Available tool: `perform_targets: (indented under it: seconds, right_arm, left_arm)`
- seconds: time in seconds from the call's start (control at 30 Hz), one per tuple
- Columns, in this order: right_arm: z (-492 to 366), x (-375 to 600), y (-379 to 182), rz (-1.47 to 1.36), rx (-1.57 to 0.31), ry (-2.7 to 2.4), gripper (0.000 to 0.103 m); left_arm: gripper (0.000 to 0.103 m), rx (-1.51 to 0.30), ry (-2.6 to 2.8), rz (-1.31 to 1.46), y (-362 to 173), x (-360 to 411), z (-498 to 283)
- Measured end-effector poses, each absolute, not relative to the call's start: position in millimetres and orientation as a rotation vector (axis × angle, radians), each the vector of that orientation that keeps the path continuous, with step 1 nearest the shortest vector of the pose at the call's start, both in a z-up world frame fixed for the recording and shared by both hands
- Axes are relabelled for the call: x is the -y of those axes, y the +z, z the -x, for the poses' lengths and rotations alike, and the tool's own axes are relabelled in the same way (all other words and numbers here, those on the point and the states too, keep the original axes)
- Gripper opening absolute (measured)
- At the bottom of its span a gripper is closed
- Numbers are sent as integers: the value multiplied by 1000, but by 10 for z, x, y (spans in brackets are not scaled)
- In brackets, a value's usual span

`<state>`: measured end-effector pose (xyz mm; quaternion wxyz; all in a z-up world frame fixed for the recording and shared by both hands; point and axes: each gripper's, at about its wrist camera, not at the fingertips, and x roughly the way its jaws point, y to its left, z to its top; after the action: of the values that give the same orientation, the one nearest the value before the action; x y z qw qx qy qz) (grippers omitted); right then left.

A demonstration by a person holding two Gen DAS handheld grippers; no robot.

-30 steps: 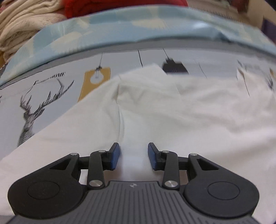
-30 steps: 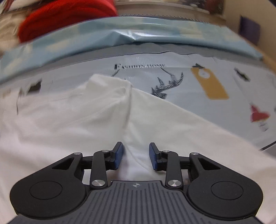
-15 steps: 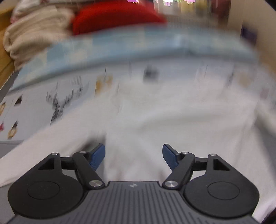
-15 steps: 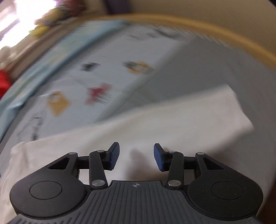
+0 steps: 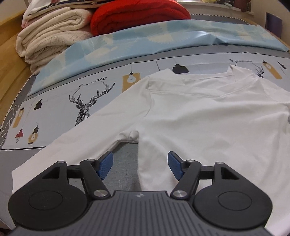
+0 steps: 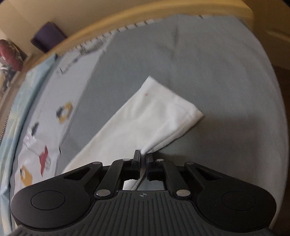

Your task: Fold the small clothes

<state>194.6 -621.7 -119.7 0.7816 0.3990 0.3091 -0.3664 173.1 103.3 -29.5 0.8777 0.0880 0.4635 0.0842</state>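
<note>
The white shirt lies spread flat on the bed, collar towards the folded blue cover that runs across behind it. Only the left view takes in the body of the shirt: the neckline, the shoulder seam and one long sleeve running out to the side away from the collar, over the printed sheet with its stag's head, lamps and yellow tags. The left gripper hangs just above the armpit of that sleeve, its blue ribbed fingers wide apart with nothing between them — grey mattress cloth shows in the gap.

The right view shows what the left cannot: the other sleeve, stretched out over plain grey cloth well away from the printed sheet. The right gripper has its fingers pinched tight on the sleeve's edge close to the cuff, and the soft cotton puckers into small folds at the pinch. The cuff end is squared off, doubled, with a tiny reddish speck near its far corner.

Beyond the blue cover sit a stack of cream blankets, thick and nubbly, and a folded red blanket. A pale wooden bed frame curves round the mattress, with a cream wall behind it.
</note>
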Motion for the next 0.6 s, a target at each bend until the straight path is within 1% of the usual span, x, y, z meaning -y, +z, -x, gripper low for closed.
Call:
perform_targets:
  seconds: [0.1,0.17,0.23,0.27,0.3,0.43,0.5,0.6]
  right_arm:
    - [-2121,6320,-1019,-711,-554,-705,5]
    - [-2244,6355,-997,-655,-540,-640,6]
    - [-2398,6374,-1124,-611,-677,-639,16]
    - [-2421,6370,-1202,-596,-751,-656,30]
    - [-2401,6357,-1258,-594,-791,-678,35]
    - [-2307,6112,-1136,-564,-842,-717,35]
    - [-2229,5915,-1024,-593,-845,-658,35]
    - [-2163,5477,-864,-576,-906,-536,35]
  left_arm:
    - [72,-991,167,-156,-291,-1126,-1736]
    - [73,-1027,142,-121,-315,-1185,-1722]
    - [73,-1070,111,-98,-353,-1220,-1699]
    - [73,-1088,101,-91,-368,-1234,-1680]
    - [73,-1102,90,-86,-386,-1247,-1645]
    - [73,-1127,53,-49,-413,-1319,-1514]
    - [72,-1142,44,-16,-426,-1385,-1428]
    - [69,-1167,31,21,-434,-1479,-1261]
